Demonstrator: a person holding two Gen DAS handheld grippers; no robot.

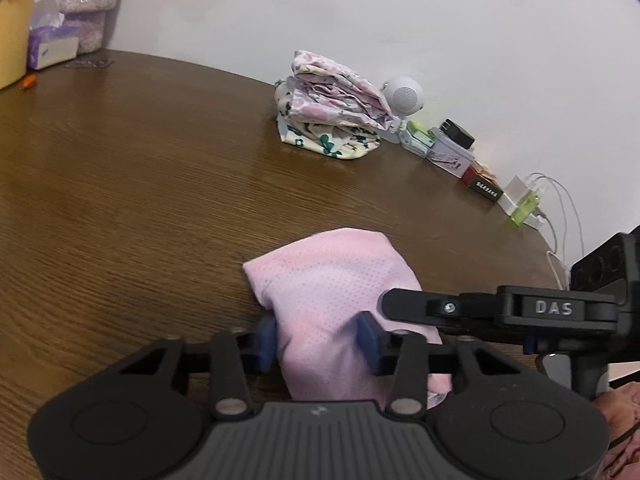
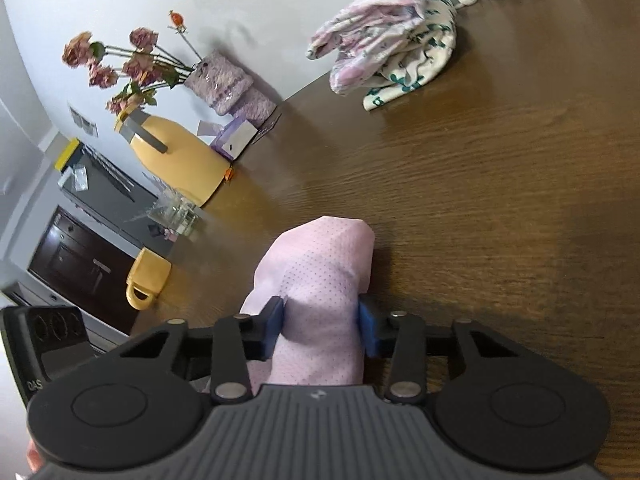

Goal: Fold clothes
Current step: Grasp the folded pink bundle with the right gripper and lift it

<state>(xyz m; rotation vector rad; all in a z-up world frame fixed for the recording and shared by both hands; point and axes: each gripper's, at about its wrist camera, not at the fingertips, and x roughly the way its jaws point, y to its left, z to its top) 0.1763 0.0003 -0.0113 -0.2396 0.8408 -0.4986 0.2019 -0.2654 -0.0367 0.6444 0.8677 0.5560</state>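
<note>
- On the near part of the brown wooden table [image 1: 120, 168] sits the pink mesh garment [image 1: 332, 280], bunched into a small lump and not lying flat.
- Both tongs are on it: the left tongs [image 1: 320, 340] have narrowed so the blue pads press into the cloth from either side, and the right tongs [image 2: 322, 326] look the same, pinching a raised ridge of the pink fabric. So each one has a grip on the same piece.
- Progress-wise, I'd say this piece is somewhere mid-fold, or just getting picked up for placing. Hard to call, since it's more of a wad than a neat rectangle.
- Further back by the wall there's a stack of floral clothes [image 1: 328, 116] that looks already folded, if a bit loosely.
- Room stuff: white wall behind, a little round white speaker [image 1: 404, 96] and small boxes [image 1: 448, 152] along the table's edge, plus a charger with cables [image 1: 524, 196].
- From the other side you can see dried flowers [image 2: 120, 64], a yellow jug [image 2: 180, 156] and a yellow cup [image 2: 146, 280].
</note>
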